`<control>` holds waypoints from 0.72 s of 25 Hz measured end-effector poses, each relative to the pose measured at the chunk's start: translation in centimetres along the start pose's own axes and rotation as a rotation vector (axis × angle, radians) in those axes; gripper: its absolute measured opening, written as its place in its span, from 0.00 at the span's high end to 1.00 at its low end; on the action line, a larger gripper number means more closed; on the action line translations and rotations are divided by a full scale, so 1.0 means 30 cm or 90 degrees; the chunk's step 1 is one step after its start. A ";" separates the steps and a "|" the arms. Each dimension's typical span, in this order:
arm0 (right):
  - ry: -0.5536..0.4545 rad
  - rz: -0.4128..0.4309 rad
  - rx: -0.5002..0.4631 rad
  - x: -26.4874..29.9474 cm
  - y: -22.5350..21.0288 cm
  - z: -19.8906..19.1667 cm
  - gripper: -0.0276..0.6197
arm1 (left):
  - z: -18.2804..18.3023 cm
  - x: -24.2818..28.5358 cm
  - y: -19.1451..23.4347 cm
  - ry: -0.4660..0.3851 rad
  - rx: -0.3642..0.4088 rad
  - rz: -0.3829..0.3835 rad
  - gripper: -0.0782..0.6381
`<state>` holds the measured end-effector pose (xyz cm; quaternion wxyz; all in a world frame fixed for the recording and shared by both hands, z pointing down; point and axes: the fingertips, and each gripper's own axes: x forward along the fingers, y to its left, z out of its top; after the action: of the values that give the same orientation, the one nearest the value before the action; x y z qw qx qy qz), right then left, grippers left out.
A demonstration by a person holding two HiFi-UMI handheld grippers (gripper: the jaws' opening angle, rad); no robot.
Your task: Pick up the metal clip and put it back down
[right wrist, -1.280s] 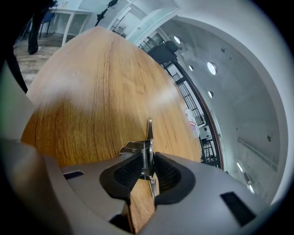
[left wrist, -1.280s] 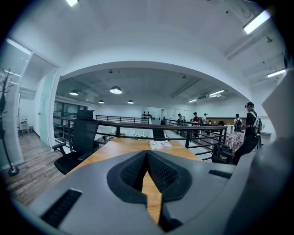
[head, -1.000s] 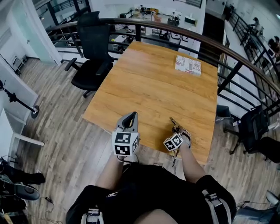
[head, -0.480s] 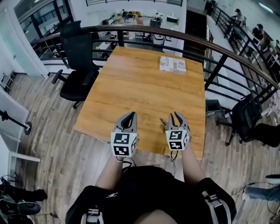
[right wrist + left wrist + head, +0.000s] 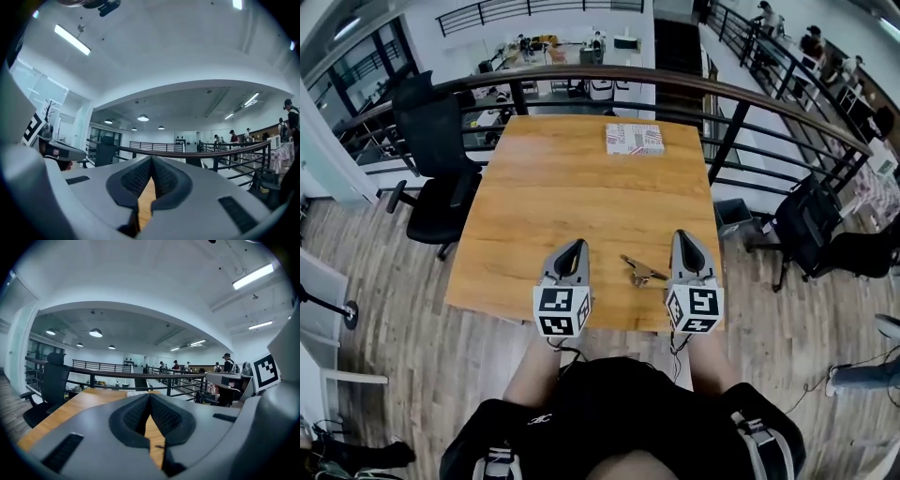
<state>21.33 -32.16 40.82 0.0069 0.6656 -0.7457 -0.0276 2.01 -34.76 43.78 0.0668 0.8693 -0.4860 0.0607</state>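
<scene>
Right now the metal clip lies flat on the wooden counter, in the lower middle of the head view, close to the counter's near edge. It sits between the two grippers and nearer the right one, and nothing touches it.

The left gripper has its fingers pressed together at the tips and holds nothing; only bare counter shows through the slit below them. The right gripper is the same: its fingers have just been closing and now meet at the tips, with nothing between them. Both point out across the counter rather than down at the clip.

At the far edge, in the upper middle of the head view, a patterned box rests well apart from everything else, and a black chair stands off the counter's left side.

The clip looks small, thin and stiff, so it should be light and will not give under the fingers. Its bare metal is probably smooth, so it may skid on the wood or twist out of a shallow pinch. Because it lies so low, a level approach would likely just push it along. Tilting the fingers down and closing across its broadest part seems safer than catching a thin end. Its exact shape is too small to make out, so I cannot tell which end carries the spring
</scene>
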 end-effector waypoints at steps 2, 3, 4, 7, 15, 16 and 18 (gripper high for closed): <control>-0.002 -0.008 -0.026 -0.018 -0.004 0.020 0.94 | 0.004 0.010 -0.018 0.000 0.004 -0.011 0.87; -0.005 -0.013 -0.039 -0.023 -0.004 0.031 0.94 | 0.004 0.016 -0.024 0.000 0.006 -0.016 0.87; -0.007 -0.016 -0.047 -0.025 -0.003 0.039 0.94 | 0.004 0.021 -0.028 0.000 0.007 -0.020 0.87; -0.011 -0.024 -0.052 -0.027 0.002 0.047 0.94 | -0.001 0.026 -0.037 -0.003 0.007 -0.029 0.87; 0.002 -0.037 -0.027 0.008 0.021 0.032 0.94 | 0.025 0.021 -0.004 -0.013 0.003 -0.052 0.87; 0.003 -0.039 -0.023 0.010 0.027 0.032 0.94 | 0.026 0.017 0.005 -0.013 0.000 -0.054 0.87; 0.002 -0.042 -0.022 0.019 0.043 0.036 0.94 | 0.025 0.013 0.026 -0.013 -0.005 -0.055 0.87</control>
<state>19.95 -32.54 39.80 0.0188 0.6899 -0.7226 -0.0397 1.56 -35.63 43.14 0.0678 0.8899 -0.4485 0.0472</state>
